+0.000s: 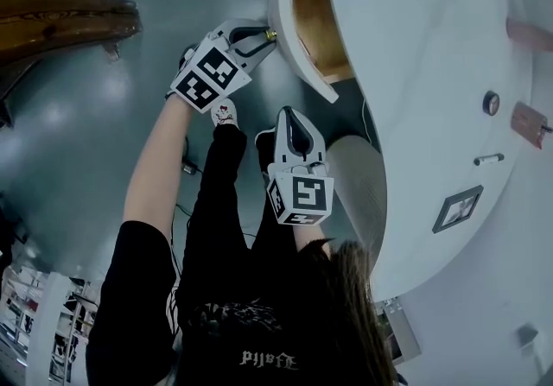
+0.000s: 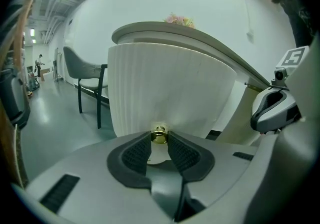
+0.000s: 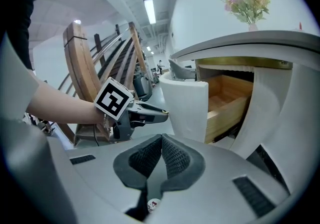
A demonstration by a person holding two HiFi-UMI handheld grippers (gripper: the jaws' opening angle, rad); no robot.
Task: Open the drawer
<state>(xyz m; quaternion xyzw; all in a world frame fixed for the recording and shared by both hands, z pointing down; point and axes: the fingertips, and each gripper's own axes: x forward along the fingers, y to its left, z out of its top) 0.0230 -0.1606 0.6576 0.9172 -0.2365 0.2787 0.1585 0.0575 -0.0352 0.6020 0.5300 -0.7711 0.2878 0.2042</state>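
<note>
Well, the white curved desk [image 1: 432, 73] is the landmark here. The drawer [image 1: 318, 26] stands partly out of its front edge, with its wooden inside showing behind a ribbed white front. The left gripper [image 2: 159, 139] is out in front of the desk, its jaws closed on the small brass knob [image 2: 159, 135] at the middle of that drawer front. Only the very tips of the pads pinch it. The right gripper [image 3: 161, 142] hangs a little back from the desk's front edge, jaws pressed together on nothing. I judge the task well along. The main risk is a slip: the knob is round, smooth and barely caught, so a pull angled away from the drawer's line could pop it free. A hard tug could also run the drawer too far out of the desk, or skew it so it binds.
</note>
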